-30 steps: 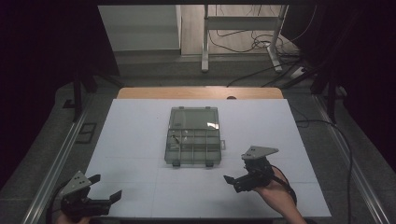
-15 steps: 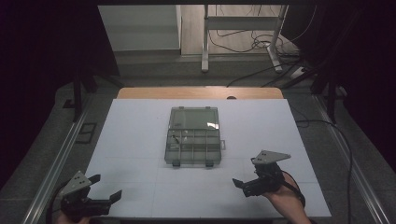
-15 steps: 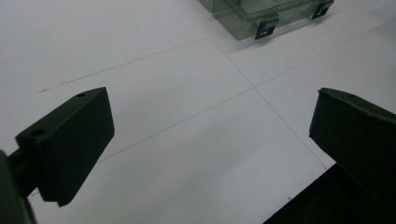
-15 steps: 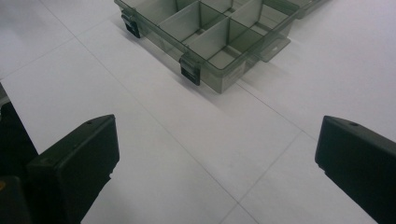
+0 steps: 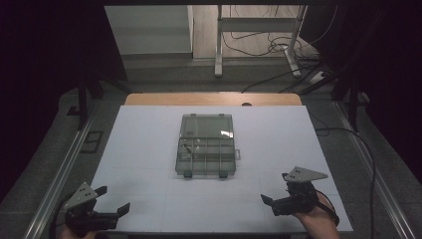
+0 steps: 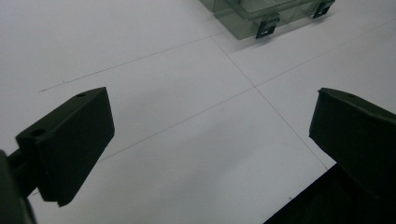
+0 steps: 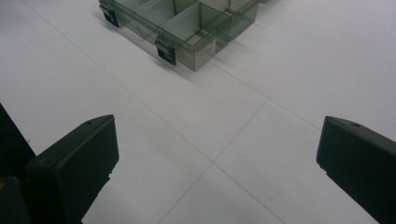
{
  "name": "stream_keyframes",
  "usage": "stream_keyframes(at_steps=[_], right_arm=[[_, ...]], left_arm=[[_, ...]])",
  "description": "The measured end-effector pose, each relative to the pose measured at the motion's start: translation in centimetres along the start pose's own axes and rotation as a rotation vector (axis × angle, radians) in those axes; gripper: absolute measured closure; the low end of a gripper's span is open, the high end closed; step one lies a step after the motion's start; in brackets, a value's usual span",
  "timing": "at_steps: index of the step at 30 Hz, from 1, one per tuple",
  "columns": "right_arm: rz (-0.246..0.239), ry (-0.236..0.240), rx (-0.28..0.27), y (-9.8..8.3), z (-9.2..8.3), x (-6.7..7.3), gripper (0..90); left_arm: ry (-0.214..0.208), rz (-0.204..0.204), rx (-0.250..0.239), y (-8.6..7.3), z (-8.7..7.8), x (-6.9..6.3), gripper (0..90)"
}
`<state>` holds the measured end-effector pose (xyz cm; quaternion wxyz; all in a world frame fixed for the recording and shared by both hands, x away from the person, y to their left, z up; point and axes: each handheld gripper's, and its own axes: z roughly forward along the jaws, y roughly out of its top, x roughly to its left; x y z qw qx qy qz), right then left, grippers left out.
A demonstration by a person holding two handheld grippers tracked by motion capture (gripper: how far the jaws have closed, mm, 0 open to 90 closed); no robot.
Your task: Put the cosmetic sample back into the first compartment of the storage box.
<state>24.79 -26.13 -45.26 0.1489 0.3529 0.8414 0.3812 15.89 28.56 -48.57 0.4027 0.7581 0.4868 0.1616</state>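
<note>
Box (image 5: pixel 205 145) sits mid-surface, lid shut and latched at its near edge; left gripper (image 5: pixel 110 201) and right gripper (image 5: pixel 271 200) wait near the front corners, jaws wide and empty. Risk: light box may skid when a latch is pried one-sided.

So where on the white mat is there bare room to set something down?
Most of it: the strips either side of the clear organizer box, the band between its latches and the mat's near edge, and a narrower strip behind it. The near corners are taken by the left gripper and right gripper.
</note>
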Motion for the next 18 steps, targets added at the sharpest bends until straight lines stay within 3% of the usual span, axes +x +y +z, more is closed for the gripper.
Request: stream_keyframes(at_steps=[10, 18], right_arm=[[0.043, -0.044, -0.001, -2.1, -1.7, -0.7, 0.0], [0.083, -0.049, -0.025, -3.1, -2.6, -0.9, 0.0]], left_arm=[[0.002, -0.001, 0.002, 0.0, 0.0, 0.0, 0.7], [0.005, 0.003, 0.003, 0.1, 0.0, -0.1, 0.7]])
